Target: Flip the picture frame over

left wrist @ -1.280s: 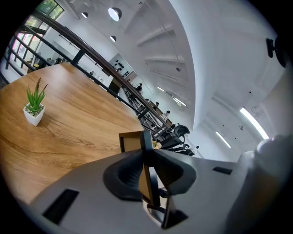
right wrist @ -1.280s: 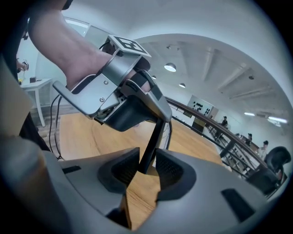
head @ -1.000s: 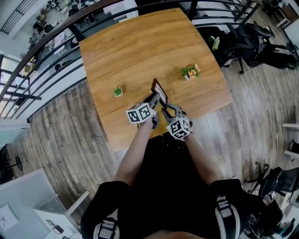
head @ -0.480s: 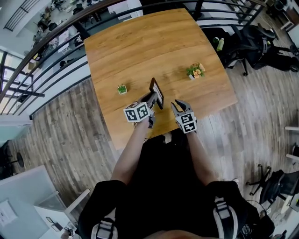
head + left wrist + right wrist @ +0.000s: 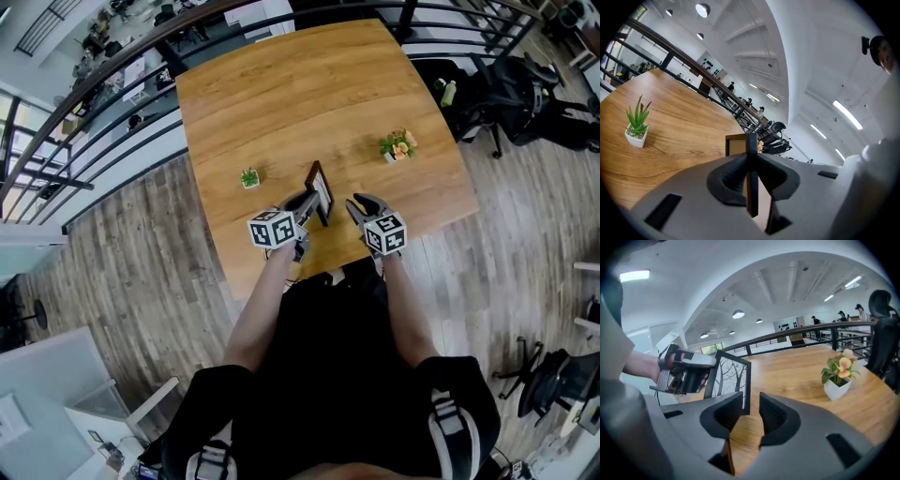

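Note:
The picture frame (image 5: pixel 320 191) stands on edge on the wooden table (image 5: pixel 281 94), dark border with a tree print facing right. My left gripper (image 5: pixel 302 205) is shut on the frame's near edge. In the left gripper view the thin dark frame (image 5: pixel 750 146) runs straight up between the pressed pads. My right gripper (image 5: pixel 359 205) hovers just right of the frame, apart from it. Its jaws are opening and hold nothing. In the right gripper view the frame (image 5: pixel 729 376) stands just beyond the gap of my right gripper (image 5: pixel 751 402), with the left gripper (image 5: pixel 686 369) clamped on its left side.
A small green plant in a white pot (image 5: pixel 248 177) (image 5: pixel 637 125) sits left of the frame. A potted flower (image 5: pixel 397 144) (image 5: pixel 839 376) sits to the right. The table's near edge lies just under both grippers. A black railing (image 5: pixel 112 84) and office chairs (image 5: pixel 525 84) surround the table.
The right gripper has let go of the frame, moved off to the right and rolled. The left gripper keeps the frame upright and has shifted slightly.

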The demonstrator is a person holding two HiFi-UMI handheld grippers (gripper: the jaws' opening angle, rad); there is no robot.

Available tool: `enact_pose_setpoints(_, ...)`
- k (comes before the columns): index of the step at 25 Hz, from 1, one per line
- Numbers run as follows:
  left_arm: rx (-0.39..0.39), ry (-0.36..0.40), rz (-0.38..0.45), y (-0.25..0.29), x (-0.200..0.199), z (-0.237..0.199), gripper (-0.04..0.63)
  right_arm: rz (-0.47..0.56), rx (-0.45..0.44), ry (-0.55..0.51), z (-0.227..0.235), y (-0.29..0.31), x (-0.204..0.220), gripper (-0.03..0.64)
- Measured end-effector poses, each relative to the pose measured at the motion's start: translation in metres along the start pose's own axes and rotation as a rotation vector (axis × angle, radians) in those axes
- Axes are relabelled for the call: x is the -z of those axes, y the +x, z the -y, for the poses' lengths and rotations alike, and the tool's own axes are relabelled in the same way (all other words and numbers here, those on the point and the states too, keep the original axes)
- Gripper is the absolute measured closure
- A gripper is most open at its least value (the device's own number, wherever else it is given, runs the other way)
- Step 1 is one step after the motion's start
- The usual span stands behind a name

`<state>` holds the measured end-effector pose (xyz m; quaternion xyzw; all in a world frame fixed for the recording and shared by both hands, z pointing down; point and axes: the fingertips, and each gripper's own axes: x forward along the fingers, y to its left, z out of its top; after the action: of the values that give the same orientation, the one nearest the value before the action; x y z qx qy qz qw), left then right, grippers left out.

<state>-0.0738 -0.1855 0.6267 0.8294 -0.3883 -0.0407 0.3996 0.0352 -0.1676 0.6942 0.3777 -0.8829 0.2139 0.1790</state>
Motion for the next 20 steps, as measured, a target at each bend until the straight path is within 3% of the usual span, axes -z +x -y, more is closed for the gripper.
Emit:
enact_pose_setpoints(4, 0.075, -0.027, 0.005, -0.007, 0.004, 0.005, 0.517, 0.032, -0.103, 0.106, -0.007, 0.002, -0.009, 0.492)
enact_pose_setpoints(9, 0.176, -0.062, -0.005, -0.014, 0.007, 0.015, 0.517, 0.017, -0.195, 0.101, -0.021, 0.002, -0.017, 0.481)
enact_pose_setpoints(15, 0.290, -0.077, 0.004, -0.021, 0.002, 0.025, 0.517, 0.018, -0.223, 0.113, -0.018, 0.002, -0.018, 0.447)
enact_pose_setpoints(20, 0.361, -0.075, -0.004, -0.024, -0.002, 0.032, 0.517, 0.062, -0.177, 0.087, -0.008, 0.000, -0.028, 0.460)
